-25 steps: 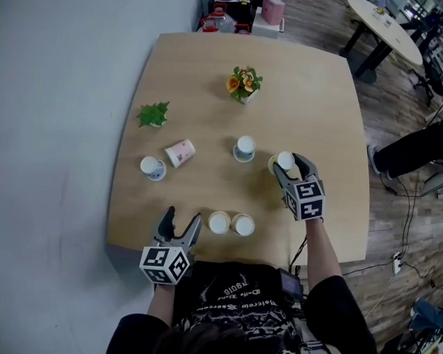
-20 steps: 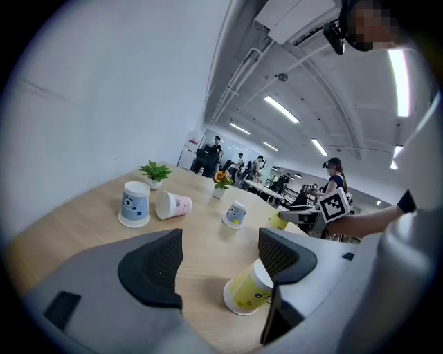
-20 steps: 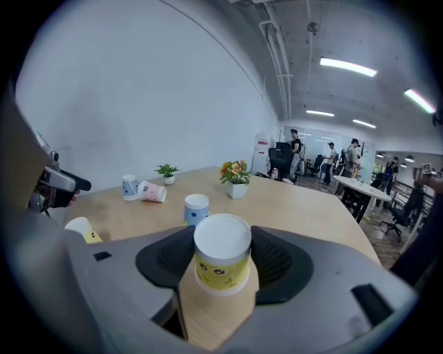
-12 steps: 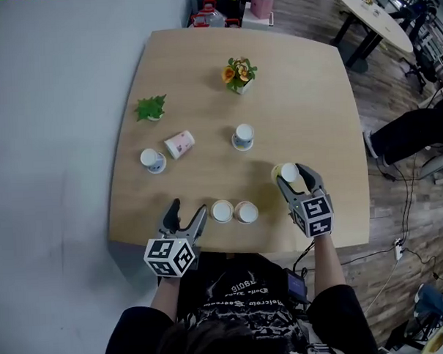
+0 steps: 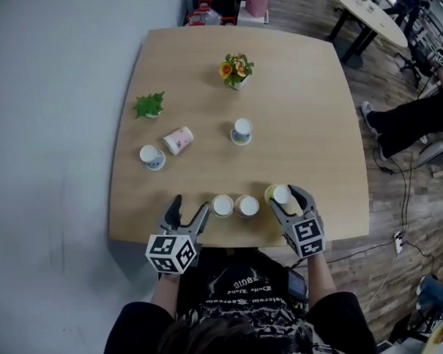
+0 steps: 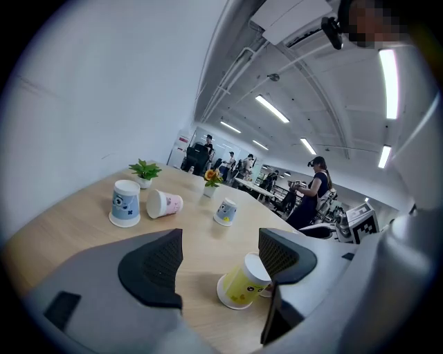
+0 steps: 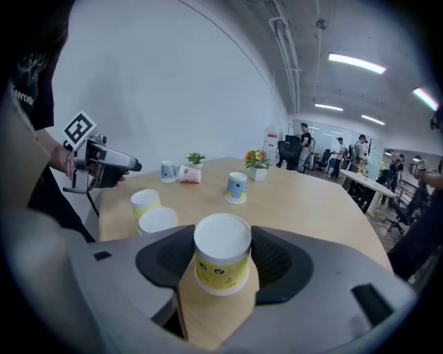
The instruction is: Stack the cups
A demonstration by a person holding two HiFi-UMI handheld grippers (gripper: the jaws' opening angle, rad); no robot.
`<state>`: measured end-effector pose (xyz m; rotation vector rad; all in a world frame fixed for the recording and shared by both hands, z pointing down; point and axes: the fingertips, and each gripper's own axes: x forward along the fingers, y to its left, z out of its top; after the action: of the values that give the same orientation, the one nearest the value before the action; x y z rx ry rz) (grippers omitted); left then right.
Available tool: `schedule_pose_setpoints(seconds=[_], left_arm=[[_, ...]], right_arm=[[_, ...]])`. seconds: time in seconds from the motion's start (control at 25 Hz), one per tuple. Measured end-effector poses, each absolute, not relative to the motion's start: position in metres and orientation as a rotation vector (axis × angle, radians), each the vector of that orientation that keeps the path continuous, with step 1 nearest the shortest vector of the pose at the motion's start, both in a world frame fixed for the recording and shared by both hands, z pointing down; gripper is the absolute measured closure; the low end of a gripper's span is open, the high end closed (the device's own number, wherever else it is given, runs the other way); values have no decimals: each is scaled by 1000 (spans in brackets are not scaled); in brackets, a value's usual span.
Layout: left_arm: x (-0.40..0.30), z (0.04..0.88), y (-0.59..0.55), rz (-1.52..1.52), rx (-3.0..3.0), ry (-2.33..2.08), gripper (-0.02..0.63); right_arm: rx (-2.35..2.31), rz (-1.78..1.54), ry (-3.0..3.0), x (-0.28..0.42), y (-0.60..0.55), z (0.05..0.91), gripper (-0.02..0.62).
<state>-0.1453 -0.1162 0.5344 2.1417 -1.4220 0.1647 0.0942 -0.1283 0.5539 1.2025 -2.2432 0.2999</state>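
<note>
My right gripper (image 5: 282, 196) is shut on an upside-down yellow cup (image 7: 221, 253), low over the tabletop near the front edge; both pads press its sides. Just left of it stand two upside-down cups (image 5: 223, 205) (image 5: 246, 206) side by side, the yellow one (image 6: 242, 280) showing ahead of the left jaws. My left gripper (image 5: 190, 208) hovers at the front edge, left of that pair, open with nothing between its jaws (image 6: 220, 249). Farther back stand two blue cups (image 5: 241, 130) (image 5: 152, 157), and a pink cup (image 5: 178, 140) lies on its side.
A green plant (image 5: 149, 106) and a flower pot (image 5: 235, 69) stand toward the back of the wooden table (image 5: 314, 117). A grey wall runs along the left side. A seated person's legs (image 5: 410, 124) and cables on the floor lie to the right.
My right gripper has carried the yellow cup toward the table's front edge, ending close beside the two cups there. The left gripper has stayed nearly in place.
</note>
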Motion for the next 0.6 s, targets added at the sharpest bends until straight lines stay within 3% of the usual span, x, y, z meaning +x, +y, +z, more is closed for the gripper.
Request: schedule_pose_setpoints(seconds=[0.6], left_arm=[[-147, 543, -110, 162, 2125, -1437, 252]], right_arm=[[1140, 352, -2251, 74, -90, 581, 334]])
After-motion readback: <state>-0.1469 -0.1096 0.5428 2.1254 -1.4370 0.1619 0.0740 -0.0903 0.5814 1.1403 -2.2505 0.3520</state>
